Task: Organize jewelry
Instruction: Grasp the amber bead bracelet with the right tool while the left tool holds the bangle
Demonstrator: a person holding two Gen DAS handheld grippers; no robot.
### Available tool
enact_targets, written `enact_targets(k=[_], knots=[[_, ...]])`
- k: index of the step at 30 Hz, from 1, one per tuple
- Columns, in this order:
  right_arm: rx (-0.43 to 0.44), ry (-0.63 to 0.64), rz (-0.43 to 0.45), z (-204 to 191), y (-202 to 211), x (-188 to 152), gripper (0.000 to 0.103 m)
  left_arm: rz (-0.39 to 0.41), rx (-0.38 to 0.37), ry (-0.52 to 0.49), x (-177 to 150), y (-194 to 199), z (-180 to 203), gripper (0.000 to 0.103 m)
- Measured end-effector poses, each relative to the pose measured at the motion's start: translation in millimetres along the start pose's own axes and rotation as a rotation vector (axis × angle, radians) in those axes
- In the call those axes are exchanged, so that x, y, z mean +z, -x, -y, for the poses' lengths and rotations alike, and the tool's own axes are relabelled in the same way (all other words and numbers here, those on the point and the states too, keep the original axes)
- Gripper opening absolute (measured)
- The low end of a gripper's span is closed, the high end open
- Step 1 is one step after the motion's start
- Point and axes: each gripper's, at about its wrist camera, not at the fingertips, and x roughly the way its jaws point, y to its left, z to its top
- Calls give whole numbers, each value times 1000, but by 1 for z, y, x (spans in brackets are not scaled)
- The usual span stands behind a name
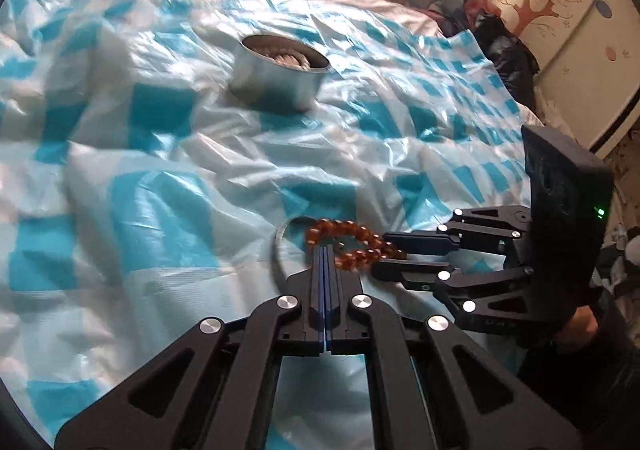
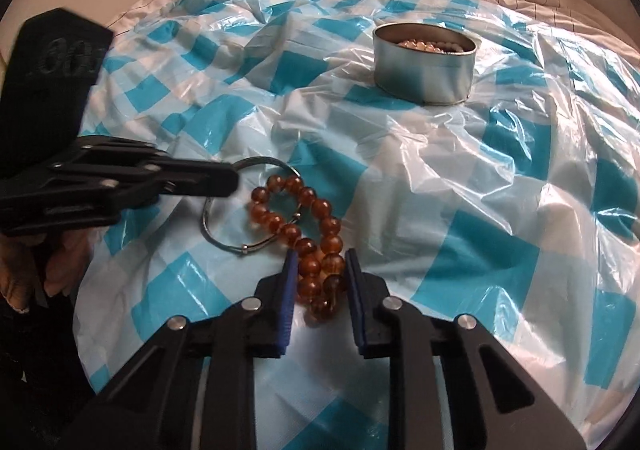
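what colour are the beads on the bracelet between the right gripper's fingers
Translucent amber-brown; the bead bracelet shows best in the right wrist view.

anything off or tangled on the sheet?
Yes: the amber bead bracelet lies twisted into a figure eight across the silver bangle, so the two overlap. The tin stands upright with pearls inside, nothing spilled.

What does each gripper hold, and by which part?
Right gripper, open, brackets the amber beaded bracelet's near end. Left gripper, shut, meets the thin silver bangle's rim; hold unclear.
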Motion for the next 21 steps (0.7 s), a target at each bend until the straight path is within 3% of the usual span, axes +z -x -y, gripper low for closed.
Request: enact_targets(k=[1,2,6,13,18,19,21], knots=[[2,4,3,-1,1,0,22,-6,-2,-11,-1,-2,3,0],[12,4,10,-3,3,0,12,-10,6,-30,-2,-4,7,0],[70,-59,52,6,15,-1,12,-8,44,-55,-5,-4,10,0],[231,-226,142,32,37,-2,12,116,-12,8,0,28,-3,0],[295,-308,189,49,46,-1,12,82,-30,43,2,22,-12,0],[301,-315,198,51,48,-1,12,76,-2,39,1,19,-10,1],[309,-324,208,52,50,-1,12,58,7,24,1,14,-6,17]])
